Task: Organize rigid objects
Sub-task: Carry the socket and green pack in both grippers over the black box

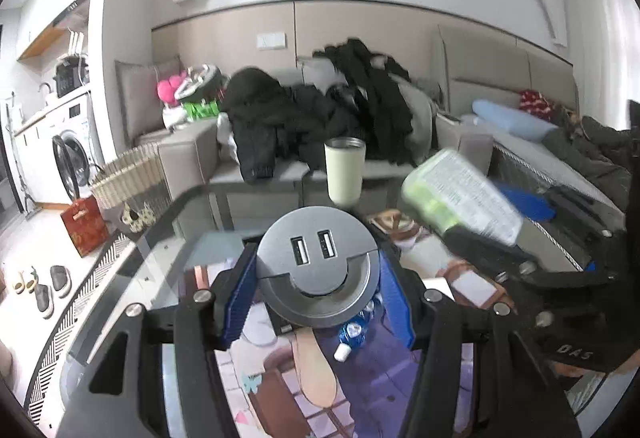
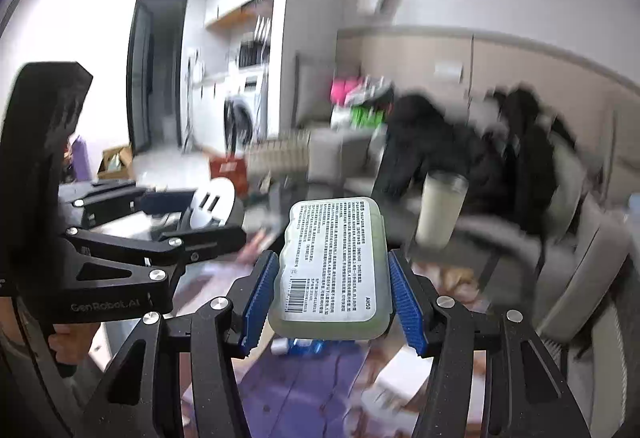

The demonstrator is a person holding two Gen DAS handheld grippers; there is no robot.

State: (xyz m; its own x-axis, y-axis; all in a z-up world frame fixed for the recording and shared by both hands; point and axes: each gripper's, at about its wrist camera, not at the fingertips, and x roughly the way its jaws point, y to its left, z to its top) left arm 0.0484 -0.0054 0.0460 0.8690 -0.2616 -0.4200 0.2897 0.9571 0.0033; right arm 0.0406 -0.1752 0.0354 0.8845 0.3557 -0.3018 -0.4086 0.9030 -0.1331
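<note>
My left gripper point(image 1: 316, 302) is shut on a round grey USB socket hub point(image 1: 318, 266) with two ports, held above the glass table. My right gripper point(image 2: 334, 298) is shut on a flat green case point(image 2: 334, 266) with a white printed label. That case also shows in the left wrist view point(image 1: 460, 194), to the right of the hub and blurred. The left gripper and its hub show in the right wrist view point(image 2: 212, 206) at the left. A cream tumbler point(image 1: 345, 170) stands at the table's far edge, also in the right wrist view point(image 2: 440, 210).
A glass table point(image 1: 160, 266) covers a picture mat with a small blue bottle point(image 1: 354, 332) on it. A sofa point(image 1: 192, 154) piled with dark clothes is behind. A wicker basket point(image 1: 128, 174), a red box point(image 1: 86, 224) and slippers point(image 1: 48, 286) are on the floor at left.
</note>
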